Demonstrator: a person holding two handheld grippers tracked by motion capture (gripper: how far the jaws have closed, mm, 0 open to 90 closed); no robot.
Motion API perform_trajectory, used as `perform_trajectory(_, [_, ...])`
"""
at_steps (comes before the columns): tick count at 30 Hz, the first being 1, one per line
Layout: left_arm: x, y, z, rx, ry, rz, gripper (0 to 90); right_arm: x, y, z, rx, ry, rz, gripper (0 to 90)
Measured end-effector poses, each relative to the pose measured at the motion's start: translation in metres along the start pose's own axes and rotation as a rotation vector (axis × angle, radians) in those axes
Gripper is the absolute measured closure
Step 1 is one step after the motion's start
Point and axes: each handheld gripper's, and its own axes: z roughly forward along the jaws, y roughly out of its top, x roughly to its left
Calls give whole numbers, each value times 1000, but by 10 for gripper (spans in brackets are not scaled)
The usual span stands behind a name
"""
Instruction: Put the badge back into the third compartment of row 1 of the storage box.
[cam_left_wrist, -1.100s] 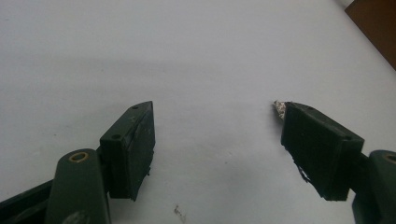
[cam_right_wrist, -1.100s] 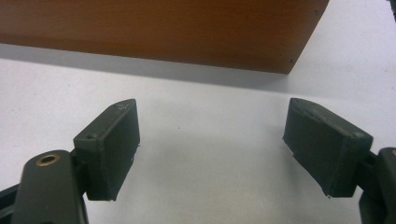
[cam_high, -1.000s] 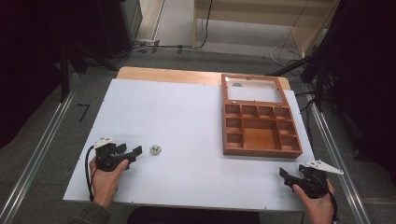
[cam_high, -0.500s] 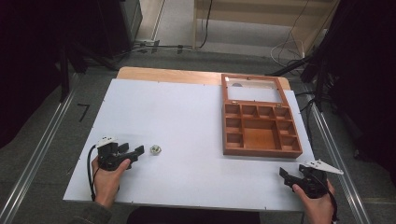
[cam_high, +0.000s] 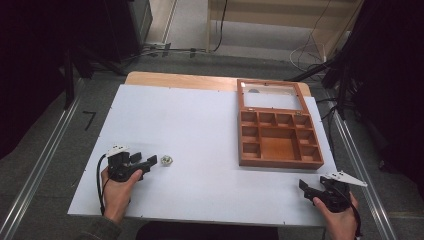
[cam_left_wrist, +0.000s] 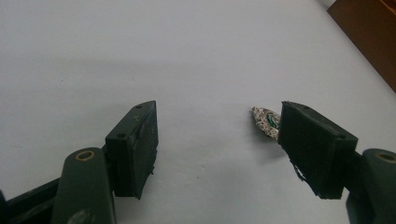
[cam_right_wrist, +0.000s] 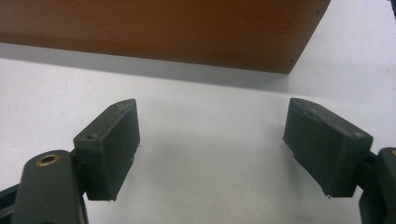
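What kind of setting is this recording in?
Likely a lab or workshop recording station: a white table between metal floor rails, loose cables behind, and a wooden compartment box set out.

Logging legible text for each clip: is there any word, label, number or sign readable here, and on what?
None can be read. The small silvery crumpled object by the left gripper shows a green patch in the left gripper view, too blurred to read. The brown wooden compartment box and the white table sheet carry no lettering.

Black claws (cam_high: 148, 163), silvery green-centred trinket (cam_high: 167, 160), brown wooden box (cam_high: 278, 131), white table (cam_high: 190, 125).
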Motion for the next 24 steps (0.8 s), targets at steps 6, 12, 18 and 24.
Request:
perform_trajectory(6, [0,1,1,3,-8,-6,325,0,0,0,1,-1,-2,169])
perform_trajectory(12, [-1,1,3,8,-33,-20,359,0,0,1,2,-1,-3,169])
perform_trajectory(18, [-4,2,6,14,-42,-20,377,0,0,1,3,-1,-3,169])
perform_trajectory(24, [-7,4,9,18,-50,-15,400,0,0,1,4,1,-3,169])
